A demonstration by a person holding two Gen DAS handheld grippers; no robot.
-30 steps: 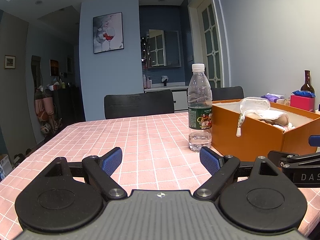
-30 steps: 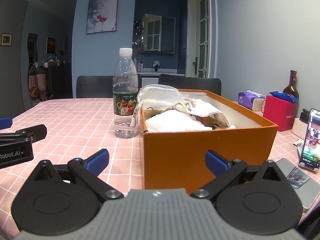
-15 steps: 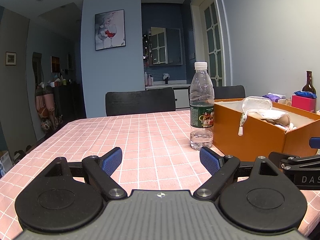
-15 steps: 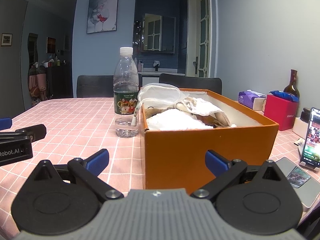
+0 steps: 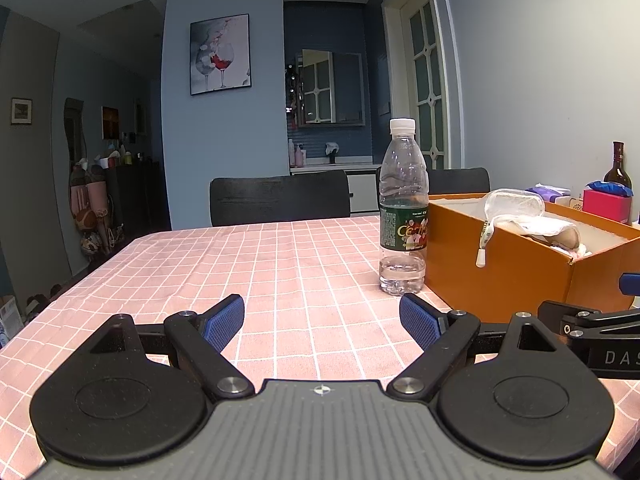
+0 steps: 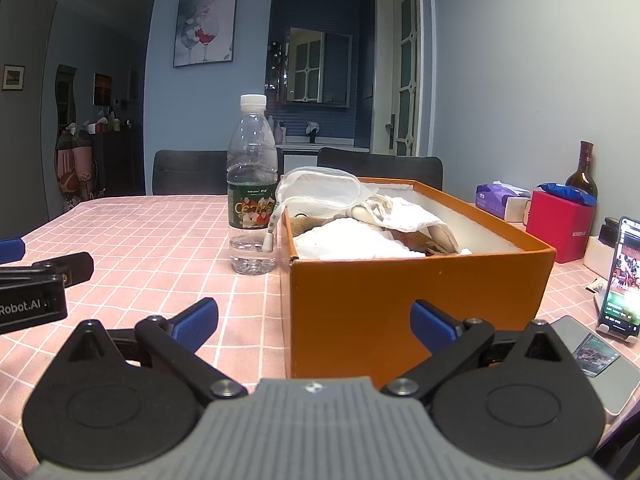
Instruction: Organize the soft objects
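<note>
An orange box (image 6: pixel 416 284) stands on the pink checked tablecloth and holds soft white cloths (image 6: pixel 360 236) and a mesh bag (image 6: pixel 320 190) whose drawstring hangs over the box's left rim. The box also shows at the right of the left wrist view (image 5: pixel 516 268). My right gripper (image 6: pixel 316 320) is open and empty, just in front of the box's near wall. My left gripper (image 5: pixel 322 318) is open and empty over the tablecloth, left of the box.
A clear water bottle (image 6: pixel 252 188) stands by the box's left far corner. A phone on a stand (image 6: pixel 624 276), a red box (image 6: pixel 560 226), a tissue pack (image 6: pixel 500 198) and a dark glass bottle (image 6: pixel 582 172) sit to the right. Black chairs (image 5: pixel 280 200) stand behind the table.
The left wrist view has tilted up a little, so the bottle and box sit lower in it. The right gripper has barely moved. Both grippers stay open.
</note>
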